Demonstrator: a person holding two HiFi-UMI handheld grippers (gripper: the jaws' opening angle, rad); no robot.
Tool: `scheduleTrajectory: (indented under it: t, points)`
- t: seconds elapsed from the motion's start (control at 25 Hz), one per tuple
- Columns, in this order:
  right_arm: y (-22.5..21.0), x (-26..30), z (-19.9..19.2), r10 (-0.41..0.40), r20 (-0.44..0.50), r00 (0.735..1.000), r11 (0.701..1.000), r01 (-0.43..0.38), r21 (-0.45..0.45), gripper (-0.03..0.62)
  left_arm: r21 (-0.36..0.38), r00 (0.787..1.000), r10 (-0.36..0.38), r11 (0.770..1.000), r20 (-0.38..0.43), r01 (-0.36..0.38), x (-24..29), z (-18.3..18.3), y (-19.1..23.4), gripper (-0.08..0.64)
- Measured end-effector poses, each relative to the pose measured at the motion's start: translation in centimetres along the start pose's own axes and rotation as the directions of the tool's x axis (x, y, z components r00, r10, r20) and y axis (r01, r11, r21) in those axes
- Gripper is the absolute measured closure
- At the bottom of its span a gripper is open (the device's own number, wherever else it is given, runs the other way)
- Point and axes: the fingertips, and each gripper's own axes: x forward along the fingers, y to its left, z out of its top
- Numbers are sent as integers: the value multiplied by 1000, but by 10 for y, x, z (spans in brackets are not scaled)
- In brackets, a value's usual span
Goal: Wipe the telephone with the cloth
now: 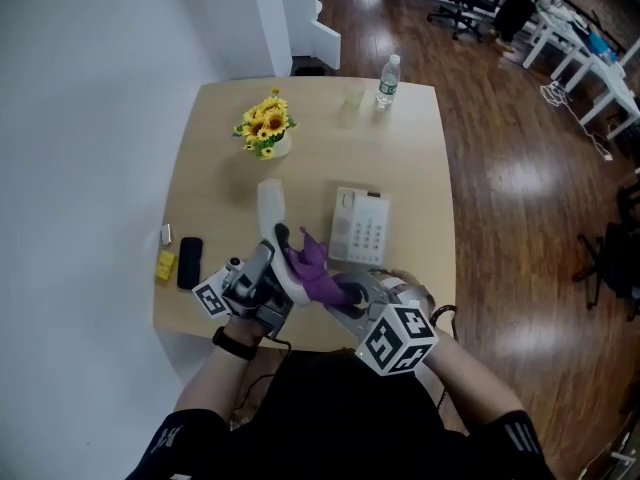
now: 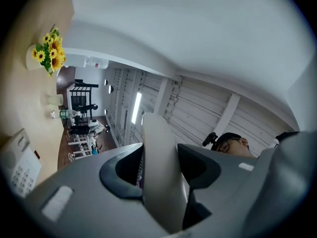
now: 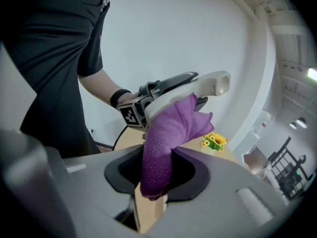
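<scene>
The white telephone base [image 1: 359,227] with its keypad lies on the wooden table [image 1: 410,158], its cradle bare. My left gripper [image 1: 272,263] is shut on the white handset [image 1: 271,211], lifted off the base and pointing away from me; the same handset [image 2: 161,172] fills the left gripper view. My right gripper [image 1: 345,293] is shut on a purple cloth [image 1: 315,271]. In the right gripper view the cloth [image 3: 166,138] drapes up against the underside of the handset [image 3: 198,86] held in front of it.
A pot of yellow flowers [image 1: 265,128] stands at the table's back left. A water bottle [image 1: 388,80] and a clear cup [image 1: 353,96] sit at the far edge. A black device [image 1: 189,262] and a yellow block [image 1: 165,265] lie near the left edge.
</scene>
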Motion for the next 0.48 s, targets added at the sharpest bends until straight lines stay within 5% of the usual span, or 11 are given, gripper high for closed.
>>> scheduleTrajectory:
  t: [0.2,0.32,0.4,0.48]
  points:
    - [36,4,-13,109,15,994,994,-109,7,479,14,1000,23,1000,19,-23,-11,7,3,354]
    - [36,1,-16,169,128,977,971,-187,147,479,53,997,80,995,-7,-80,-19,8,15,354]
    - [16,2,-26,129,184,975,945,-177,275,479,109,983,175,979,-48,-169,-28,6,29,354]
    - [-11,8,-53,45,123,991,935,-85,345,477,182,947,307,941,-94,-287,-42,1,47,354]
